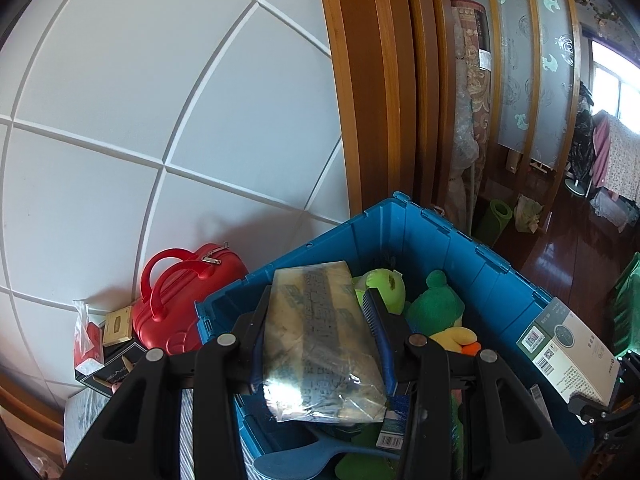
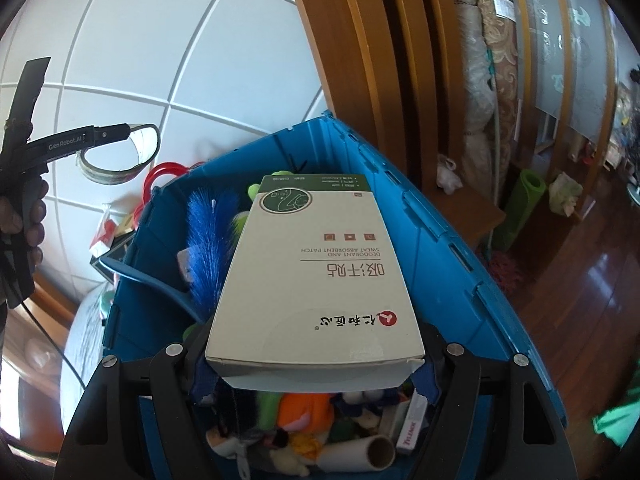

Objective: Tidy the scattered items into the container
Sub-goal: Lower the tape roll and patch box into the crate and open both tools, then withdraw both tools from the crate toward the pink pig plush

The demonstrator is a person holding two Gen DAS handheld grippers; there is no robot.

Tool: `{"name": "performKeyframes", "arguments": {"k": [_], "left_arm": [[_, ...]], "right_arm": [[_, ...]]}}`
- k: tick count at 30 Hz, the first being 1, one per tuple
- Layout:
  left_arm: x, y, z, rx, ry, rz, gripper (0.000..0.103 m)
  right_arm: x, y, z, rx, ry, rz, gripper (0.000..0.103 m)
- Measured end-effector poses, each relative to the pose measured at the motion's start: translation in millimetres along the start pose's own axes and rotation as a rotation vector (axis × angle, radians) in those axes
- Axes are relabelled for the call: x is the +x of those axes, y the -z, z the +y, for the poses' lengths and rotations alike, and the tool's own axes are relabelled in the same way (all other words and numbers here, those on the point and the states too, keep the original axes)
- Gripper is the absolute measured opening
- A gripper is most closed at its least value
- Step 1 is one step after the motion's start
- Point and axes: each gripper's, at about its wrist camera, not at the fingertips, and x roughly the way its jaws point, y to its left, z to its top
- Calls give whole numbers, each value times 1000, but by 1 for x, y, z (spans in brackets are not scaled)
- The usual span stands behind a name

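Note:
My left gripper (image 1: 320,320) is shut on a clear plastic packet with printed grey characters (image 1: 320,344), held above the blue storage bin (image 1: 436,232). My right gripper (image 2: 316,360) is shut on a white and green box of sweat patches (image 2: 316,276), held over the same blue bin (image 2: 444,240). That box also shows in the left wrist view (image 1: 572,356) at the bin's right rim. The bin holds green and yellow plush toys (image 1: 436,304), a blue feather duster (image 2: 208,248), a cardboard tube (image 2: 376,452) and small boxes.
A red case with handles (image 1: 180,304) and small boxes (image 1: 116,324) lie left of the bin against the white panelled wall. A wooden door frame (image 1: 360,120) stands behind it. A rolled green mat (image 1: 496,220) and dark wood floor (image 1: 572,248) are at the right.

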Motion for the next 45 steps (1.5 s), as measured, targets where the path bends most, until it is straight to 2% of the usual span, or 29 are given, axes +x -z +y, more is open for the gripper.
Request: {"name": "performKeyframes", "arguments": {"k": [4,5,6,7,8,10,15,32,38,45], "left_arm": [[0,-9,0,-2,4,-27,42],[2,-11,0,3,-16,-24,47],[3,-12,2,-5,-30,-19,78],[1,-12,8,-35,-37,-29,103],[-1,-10,15,-67,-49,-40,103],[-3,-6,25,-92,-74,-34,103],[-9,14,37,-81,-103,-11,103],[-52,59,66,-129,-115,-14,103],[-75,83,87,-149,-125,-20,103],[-101,123,131,-189,-143,-19,103]], "right_arm": [[1,-3,0,-3,0,-5,76],[0,-3,0,-7,9,-13,76],[0,-4,1,-9,22,-20,79],[0,-4,1,-13,26,-20,87],[-1,-5,1,-15,23,-22,103],[-2,-5,3,-21,21,-35,102],[4,-2,6,-25,-6,-12,102],[-7,2,47,-96,-78,-26,102],[-15,11,77,-130,-95,-29,102],[-26,23,126,-177,-106,-40,102]]}}
